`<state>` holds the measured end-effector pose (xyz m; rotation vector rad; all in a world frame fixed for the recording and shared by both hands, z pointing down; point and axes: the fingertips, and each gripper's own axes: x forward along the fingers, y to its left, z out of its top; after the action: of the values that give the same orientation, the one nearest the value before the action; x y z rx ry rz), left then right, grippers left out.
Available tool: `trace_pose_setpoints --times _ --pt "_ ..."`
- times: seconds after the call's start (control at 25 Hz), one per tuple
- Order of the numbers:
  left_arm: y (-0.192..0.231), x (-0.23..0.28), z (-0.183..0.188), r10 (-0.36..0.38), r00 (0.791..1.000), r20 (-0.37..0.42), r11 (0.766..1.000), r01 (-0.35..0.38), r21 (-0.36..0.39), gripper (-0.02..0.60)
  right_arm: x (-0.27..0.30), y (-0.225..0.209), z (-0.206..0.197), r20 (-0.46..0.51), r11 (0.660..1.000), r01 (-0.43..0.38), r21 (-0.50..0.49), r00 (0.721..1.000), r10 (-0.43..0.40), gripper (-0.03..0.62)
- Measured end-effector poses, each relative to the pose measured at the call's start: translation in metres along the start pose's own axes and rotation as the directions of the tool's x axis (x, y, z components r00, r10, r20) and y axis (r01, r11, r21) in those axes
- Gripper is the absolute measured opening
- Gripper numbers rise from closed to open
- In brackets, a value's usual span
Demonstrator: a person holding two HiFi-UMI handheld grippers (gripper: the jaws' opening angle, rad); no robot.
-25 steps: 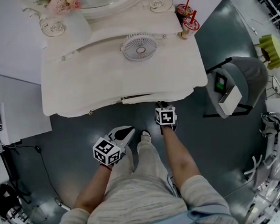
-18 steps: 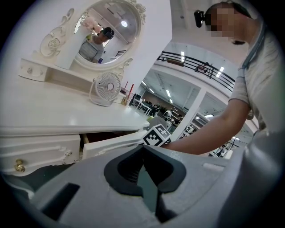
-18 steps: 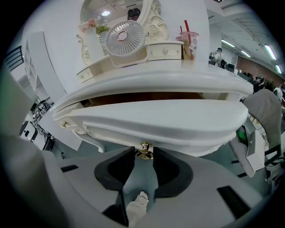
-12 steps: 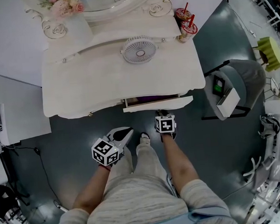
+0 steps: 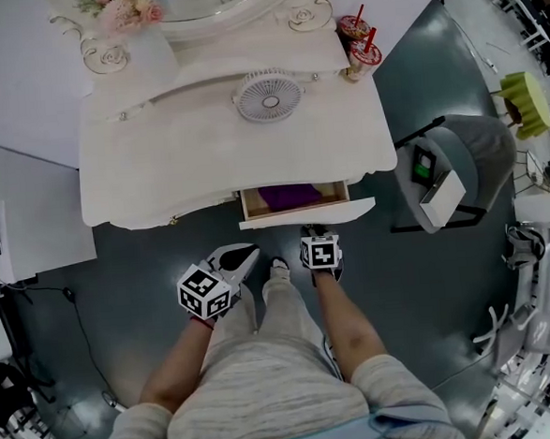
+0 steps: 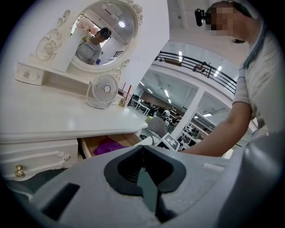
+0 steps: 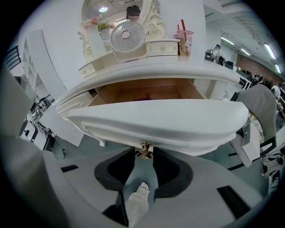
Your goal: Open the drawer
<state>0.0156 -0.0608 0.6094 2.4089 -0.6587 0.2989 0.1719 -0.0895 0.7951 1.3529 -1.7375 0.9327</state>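
Partway open under the front edge of the tabletop (image 5: 159,166), right of middle: drawer (image 5: 305,214), with purple cloth (image 5: 292,196) inside. Clamped on its brass knob (image 7: 144,150): jaws of the right gripper (image 7: 144,154). Off to the left, apart from that edge: left gripper (image 6: 142,149), jaws together, nothing between.

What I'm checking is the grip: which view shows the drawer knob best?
Right gripper view: the knob sits between the right gripper's jaws, centred. Head view hides it under that gripper; left gripper view shows only the open drawer.
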Motion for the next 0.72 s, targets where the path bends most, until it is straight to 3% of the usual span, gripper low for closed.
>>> trace_pose_setpoints --times 0.72 --pt "-0.009 0.008 0.018 -0.032 0.999 0.008 0.999 0.032 0.024 0.014 -0.025 0.004 -0.048 -0.052 1.0 0.003 -0.002 0.999 -0.004 0.124"
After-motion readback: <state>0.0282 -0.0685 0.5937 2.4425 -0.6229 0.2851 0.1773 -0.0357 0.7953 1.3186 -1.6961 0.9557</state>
